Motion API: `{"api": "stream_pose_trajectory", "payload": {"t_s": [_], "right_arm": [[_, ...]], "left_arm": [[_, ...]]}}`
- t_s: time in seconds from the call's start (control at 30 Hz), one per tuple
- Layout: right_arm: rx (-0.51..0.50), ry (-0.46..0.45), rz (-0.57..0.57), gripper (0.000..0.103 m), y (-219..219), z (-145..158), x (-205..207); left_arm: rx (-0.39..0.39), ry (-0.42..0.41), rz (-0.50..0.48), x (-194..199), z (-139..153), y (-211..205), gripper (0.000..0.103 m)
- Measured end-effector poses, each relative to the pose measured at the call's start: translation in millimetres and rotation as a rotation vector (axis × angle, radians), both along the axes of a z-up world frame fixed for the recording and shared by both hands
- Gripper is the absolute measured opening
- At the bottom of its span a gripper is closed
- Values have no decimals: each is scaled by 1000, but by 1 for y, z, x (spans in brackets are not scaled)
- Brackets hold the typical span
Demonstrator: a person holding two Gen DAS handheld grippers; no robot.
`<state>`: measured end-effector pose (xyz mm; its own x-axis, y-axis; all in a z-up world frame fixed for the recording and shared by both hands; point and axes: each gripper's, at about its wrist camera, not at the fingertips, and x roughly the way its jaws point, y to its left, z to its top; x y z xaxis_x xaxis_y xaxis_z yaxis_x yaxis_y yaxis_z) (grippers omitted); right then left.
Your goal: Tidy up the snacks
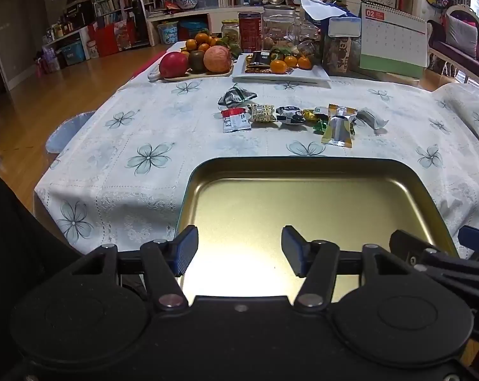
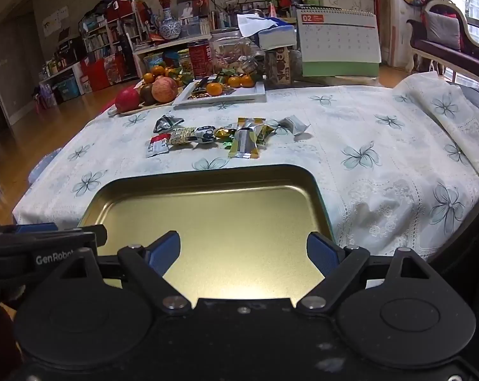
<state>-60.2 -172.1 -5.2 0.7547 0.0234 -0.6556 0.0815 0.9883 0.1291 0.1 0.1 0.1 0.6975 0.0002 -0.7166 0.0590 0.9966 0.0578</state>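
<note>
An empty gold metal tray (image 1: 303,166) lies on the flowered tablecloth at the near edge; it also shows in the right wrist view (image 2: 204,176). Beyond it lies a row of wrapped snacks: a red-white packet (image 1: 235,120), a dark packet (image 1: 236,96), a yellow-silver bar (image 1: 338,126) and a silver wrapper (image 1: 371,118). The same row shows in the right wrist view, with the yellow bar (image 2: 246,142) nearest. My left gripper (image 1: 239,250) is open and empty over the tray's near part. My right gripper (image 2: 243,254) is open and empty over the tray too.
A fruit board with apples (image 1: 204,60) and a white plate (image 1: 280,74) with oranges stand at the far side. Jars, a red tin (image 1: 249,31), a tissue box and a desk calendar (image 1: 393,41) stand behind them. The table edge drops off at left.
</note>
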Motion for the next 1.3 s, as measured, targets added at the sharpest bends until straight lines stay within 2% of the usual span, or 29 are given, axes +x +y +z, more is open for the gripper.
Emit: {"api": "stream_pose_trajectory", "payload": {"t_s": [0.17, 0.23, 0.3, 0.63, 1.3], "right_arm": [[-8, -8, -1, 86, -1, 1, -4], [-26, 31, 3, 86, 6, 0, 4], [-18, 27, -4, 85, 7, 1, 3], [18, 53, -19, 79, 0, -5, 4], [24, 60, -15, 79, 0, -5, 5]], "left_arm": [[-5, 14, 16, 0, -1, -3, 59], [-25, 26, 28, 4, -3, 0, 59], [-35, 17, 31, 2, -2, 0, 59], [-13, 25, 19, 1, -4, -1, 59], [-18, 42, 17, 2, -7, 0, 59]]}}
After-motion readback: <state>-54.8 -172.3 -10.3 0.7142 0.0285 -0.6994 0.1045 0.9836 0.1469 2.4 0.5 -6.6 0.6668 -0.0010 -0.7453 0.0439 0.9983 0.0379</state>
